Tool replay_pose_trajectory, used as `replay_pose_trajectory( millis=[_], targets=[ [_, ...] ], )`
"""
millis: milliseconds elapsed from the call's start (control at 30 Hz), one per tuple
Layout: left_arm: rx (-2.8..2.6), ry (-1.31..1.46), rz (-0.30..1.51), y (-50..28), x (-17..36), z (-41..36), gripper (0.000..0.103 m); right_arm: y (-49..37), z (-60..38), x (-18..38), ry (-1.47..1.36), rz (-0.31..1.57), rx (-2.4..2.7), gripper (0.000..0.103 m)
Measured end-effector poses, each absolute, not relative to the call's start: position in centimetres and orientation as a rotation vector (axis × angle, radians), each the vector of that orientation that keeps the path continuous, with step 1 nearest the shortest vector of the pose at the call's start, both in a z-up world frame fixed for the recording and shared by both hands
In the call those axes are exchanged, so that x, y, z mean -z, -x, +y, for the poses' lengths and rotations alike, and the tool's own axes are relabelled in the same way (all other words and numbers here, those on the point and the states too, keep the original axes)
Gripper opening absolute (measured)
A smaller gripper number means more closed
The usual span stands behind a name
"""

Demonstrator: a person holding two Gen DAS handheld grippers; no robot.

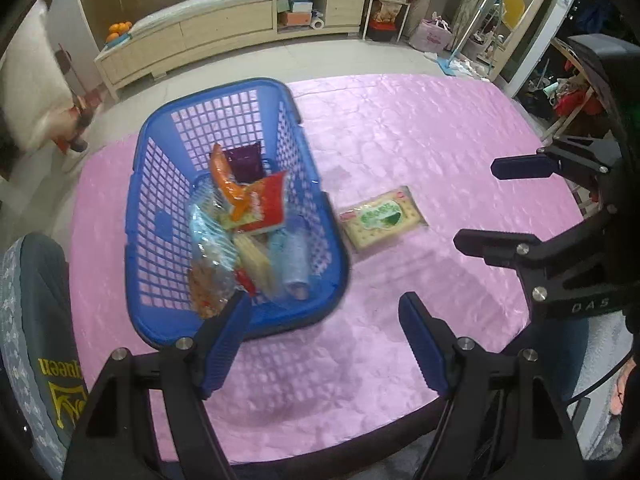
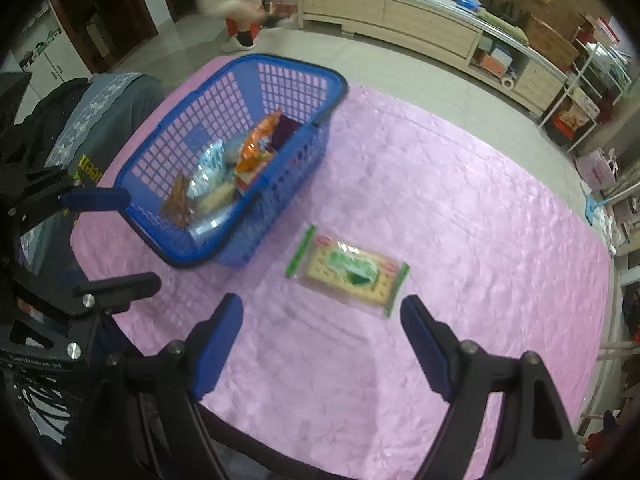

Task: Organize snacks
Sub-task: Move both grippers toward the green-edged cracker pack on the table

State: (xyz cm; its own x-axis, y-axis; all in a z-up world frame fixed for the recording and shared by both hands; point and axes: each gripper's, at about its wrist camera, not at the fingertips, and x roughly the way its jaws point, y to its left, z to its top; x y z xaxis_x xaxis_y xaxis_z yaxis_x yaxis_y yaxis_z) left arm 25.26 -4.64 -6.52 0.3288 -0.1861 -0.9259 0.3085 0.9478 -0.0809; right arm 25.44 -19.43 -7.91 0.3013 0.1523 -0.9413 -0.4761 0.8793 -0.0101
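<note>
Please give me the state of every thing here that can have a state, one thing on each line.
Blue basket: upright on the pink tablecloth, holding several snack packs.
Cracker pack: sealed, lying flat on the cloth outside the basket.
Left tool: open, holding nothing.
Right tool: open, holding nothing, the cracker pack just ahead of it.
</note>
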Motion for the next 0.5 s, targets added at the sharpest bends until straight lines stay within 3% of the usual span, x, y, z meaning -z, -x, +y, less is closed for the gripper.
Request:
replay_pose_trajectory(
  millis=[500],
  targets=[
    [0.090,-0.019,1.102,-19.8,10.2,-8.9,0.074,-22.6,-23.6,13.7,0.331,1.137,-0.560,0.084]
  ],
)
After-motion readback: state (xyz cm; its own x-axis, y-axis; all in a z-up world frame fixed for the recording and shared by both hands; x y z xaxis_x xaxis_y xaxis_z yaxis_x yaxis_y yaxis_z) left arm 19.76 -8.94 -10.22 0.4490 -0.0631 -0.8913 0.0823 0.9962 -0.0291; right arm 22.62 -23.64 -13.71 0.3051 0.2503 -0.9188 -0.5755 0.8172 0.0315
